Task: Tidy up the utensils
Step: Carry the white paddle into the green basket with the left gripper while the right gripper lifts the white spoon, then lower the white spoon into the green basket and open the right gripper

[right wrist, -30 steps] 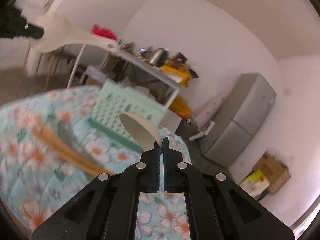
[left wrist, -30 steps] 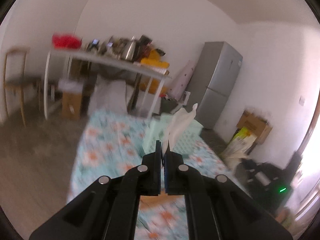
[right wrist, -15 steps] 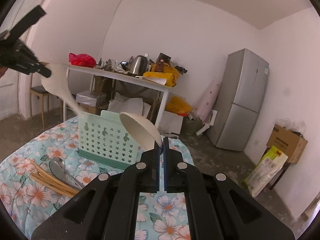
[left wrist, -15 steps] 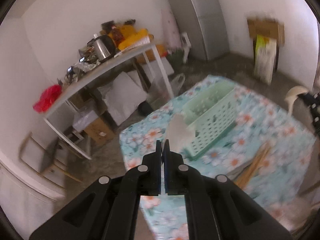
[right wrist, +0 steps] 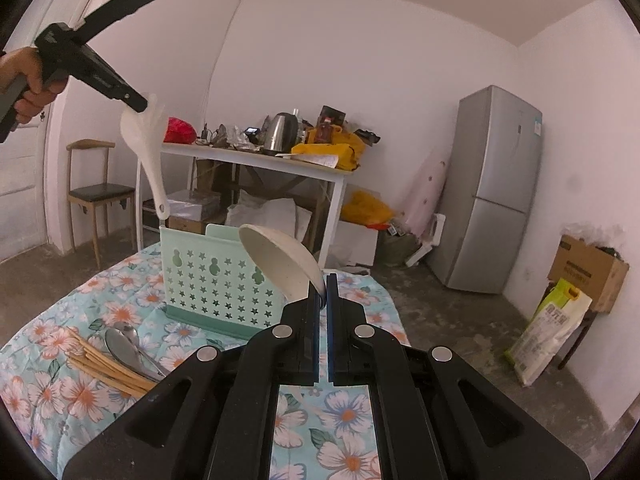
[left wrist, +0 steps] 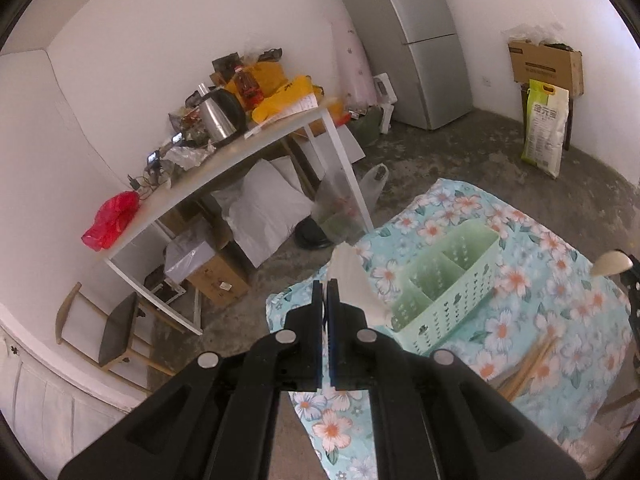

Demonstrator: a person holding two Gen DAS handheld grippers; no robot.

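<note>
My left gripper [left wrist: 325,285] is shut on a white rice paddle [left wrist: 354,284]; in the right wrist view the left gripper [right wrist: 138,105] holds the paddle [right wrist: 146,152] handle-down just above the mint green utensil basket [right wrist: 218,280]. My right gripper [right wrist: 323,280] is shut on a cream ladle-like spoon [right wrist: 280,264], held in front of the basket. The basket [left wrist: 444,292] has compartments and stands on the floral tablecloth [left wrist: 560,320]. Wooden chopsticks [right wrist: 108,368] and metal spoons [right wrist: 124,346] lie on the cloth left of the basket.
A white side table [right wrist: 256,160] with a kettle and clutter stands behind. A wooden chair [right wrist: 96,192] is at the left, a grey fridge [right wrist: 492,188] at the right, and a cardboard box [right wrist: 588,272] with a rice bag by the wall.
The left gripper has risen and tilted down, bringing the paddle's handle over the basket. The right gripper has stayed nearly still with its spoon.
</note>
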